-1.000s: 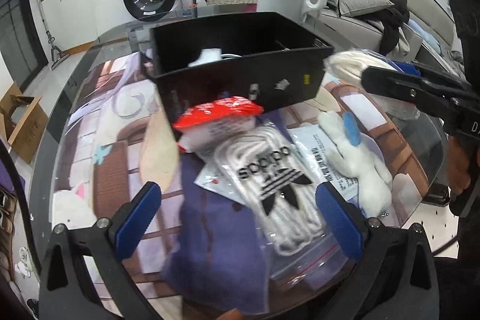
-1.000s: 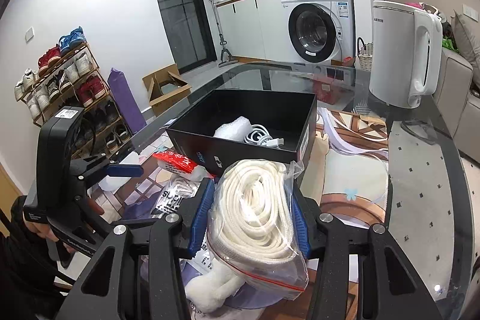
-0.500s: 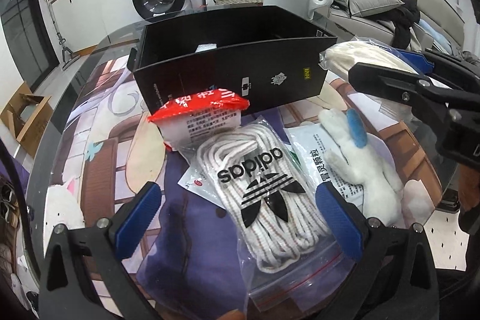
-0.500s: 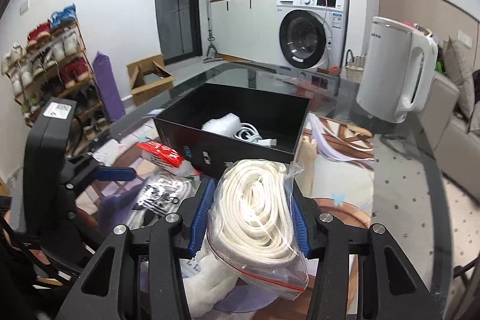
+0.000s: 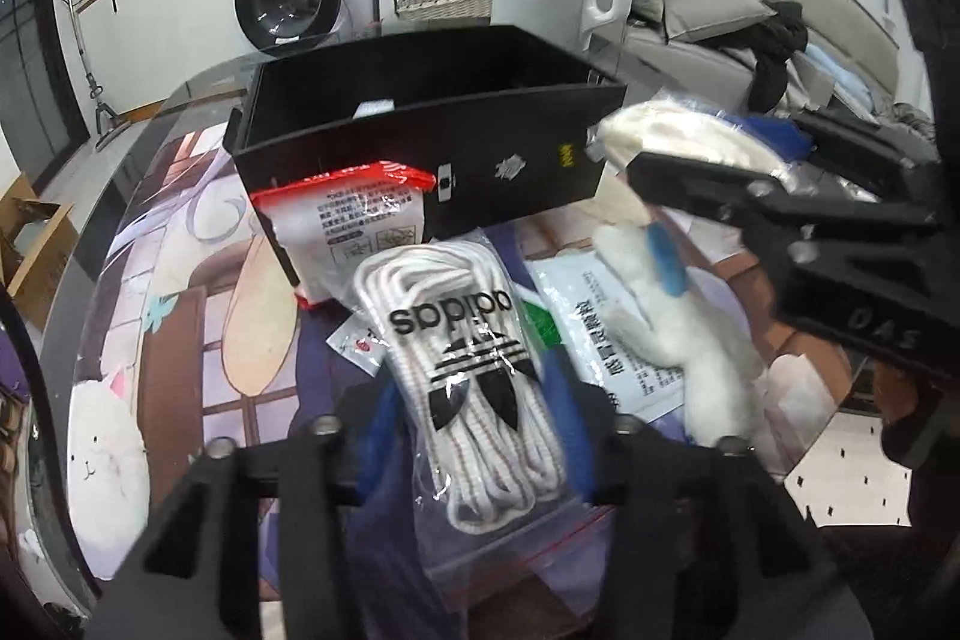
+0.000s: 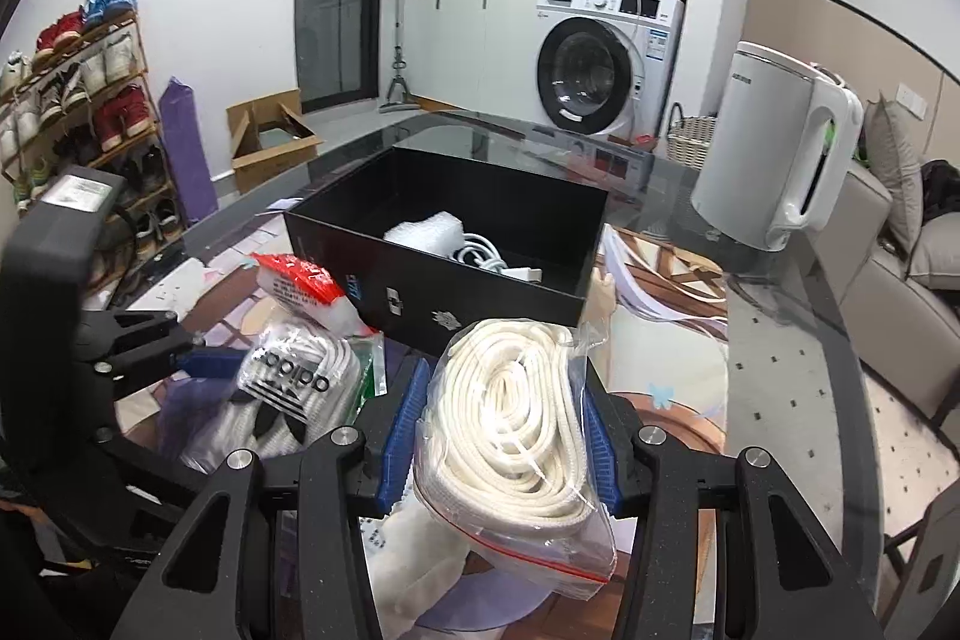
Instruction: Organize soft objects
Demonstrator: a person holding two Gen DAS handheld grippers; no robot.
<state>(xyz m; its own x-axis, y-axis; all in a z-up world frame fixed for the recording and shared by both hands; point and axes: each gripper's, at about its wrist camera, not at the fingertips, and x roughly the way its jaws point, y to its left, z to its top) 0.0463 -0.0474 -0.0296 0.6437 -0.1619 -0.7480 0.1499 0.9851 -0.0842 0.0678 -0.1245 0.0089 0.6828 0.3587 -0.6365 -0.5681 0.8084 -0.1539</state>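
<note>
Left gripper (image 5: 480, 436): jaws just closing around bagged laces (image 5: 474, 370). Right gripper (image 6: 498, 430) clamps bagged cream rope (image 6: 516, 430). You grip mid-bundle; plastic slick, contents soft, light.

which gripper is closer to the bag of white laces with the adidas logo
Left. The left gripper has just been closing, its pads now on either side of the adidas lace bag. The right gripper sits beside it, shut on the cream rope bag.

Lower centre of frame: right gripper (image 6: 501, 451) clamps the bag of cream rope (image 6: 516, 436) between blue fingers (image 6: 401, 436). Black box (image 6: 480, 274) sits above, on the surface (image 6: 780, 340).
</note>
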